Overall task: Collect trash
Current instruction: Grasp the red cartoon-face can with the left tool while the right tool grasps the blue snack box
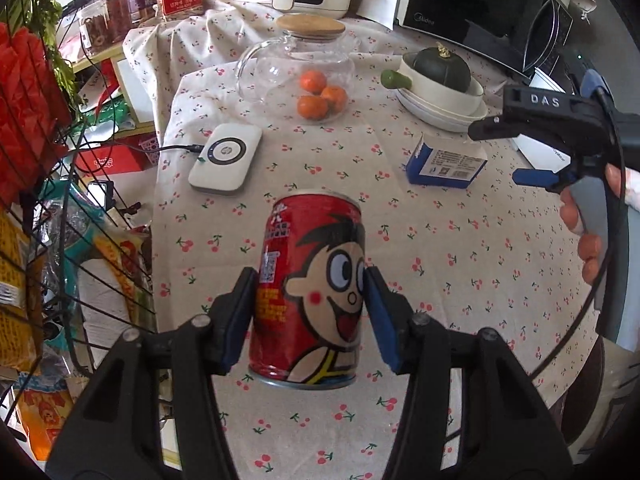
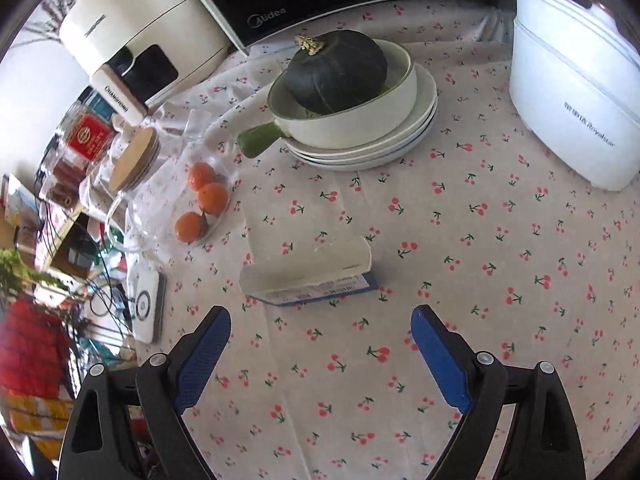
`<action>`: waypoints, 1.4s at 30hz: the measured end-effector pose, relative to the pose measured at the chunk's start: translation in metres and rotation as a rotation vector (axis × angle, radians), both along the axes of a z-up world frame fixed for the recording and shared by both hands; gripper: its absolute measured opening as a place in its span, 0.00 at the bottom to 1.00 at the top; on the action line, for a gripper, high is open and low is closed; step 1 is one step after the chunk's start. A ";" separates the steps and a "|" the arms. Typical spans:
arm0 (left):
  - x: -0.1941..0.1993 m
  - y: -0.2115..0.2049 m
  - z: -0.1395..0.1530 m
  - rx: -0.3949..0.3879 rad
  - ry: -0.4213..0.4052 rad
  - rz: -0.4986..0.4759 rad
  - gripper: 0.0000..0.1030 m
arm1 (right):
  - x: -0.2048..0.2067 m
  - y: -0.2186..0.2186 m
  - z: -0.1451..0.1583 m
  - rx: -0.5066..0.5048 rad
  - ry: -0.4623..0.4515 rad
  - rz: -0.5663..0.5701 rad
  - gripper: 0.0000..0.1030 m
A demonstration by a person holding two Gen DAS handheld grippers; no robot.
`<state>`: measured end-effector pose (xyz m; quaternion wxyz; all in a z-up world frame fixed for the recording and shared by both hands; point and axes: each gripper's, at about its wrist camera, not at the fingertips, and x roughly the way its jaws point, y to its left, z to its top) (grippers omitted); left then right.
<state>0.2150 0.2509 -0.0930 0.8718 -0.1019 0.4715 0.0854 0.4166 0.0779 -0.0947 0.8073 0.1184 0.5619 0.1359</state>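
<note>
My left gripper (image 1: 310, 304) is shut on a red drink can (image 1: 310, 288) with a cartoon face and holds it upright, lifted a little above the cherry-print tablecloth (image 1: 460, 264). A small blue and white carton (image 1: 444, 162) lies on the cloth beyond it, to the right. My right gripper (image 2: 320, 352) is open and empty, hovering just short of the same carton (image 2: 310, 276). The right gripper also shows in the left wrist view (image 1: 516, 148), at the right edge above the carton.
A glass jar with a wooden lid (image 1: 298, 68) and several oranges (image 1: 320, 96), a white charging pad (image 1: 226, 156), a bowl with a dark squash (image 2: 340, 96) on stacked plates, and a white cooker (image 2: 572, 100) stand around. A wire rack (image 1: 60, 240) is at the table's left edge.
</note>
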 end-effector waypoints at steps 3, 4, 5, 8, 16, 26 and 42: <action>0.003 0.003 -0.001 -0.009 -0.004 0.007 0.54 | 0.020 0.002 -0.015 0.051 0.036 -0.108 0.90; 0.004 0.004 -0.001 -0.010 -0.005 0.008 0.54 | 0.026 0.004 -0.020 0.058 0.043 -0.133 0.90; 0.004 0.004 -0.001 -0.009 -0.005 0.008 0.54 | 0.030 0.006 -0.025 0.067 0.051 -0.156 0.90; 0.006 0.005 -0.004 -0.002 0.000 0.013 0.54 | 0.040 0.007 -0.040 0.110 0.080 -0.218 0.87; 0.005 0.005 -0.006 -0.016 0.006 0.032 0.54 | 0.025 -0.006 -0.066 0.169 0.141 -0.211 0.29; -0.011 -0.009 0.000 -0.013 0.008 0.016 0.54 | -0.018 -0.026 -0.036 0.059 0.081 -0.029 0.40; 0.000 0.006 -0.006 0.080 -0.004 0.064 0.54 | -0.015 0.007 -0.055 0.029 0.099 -0.338 0.93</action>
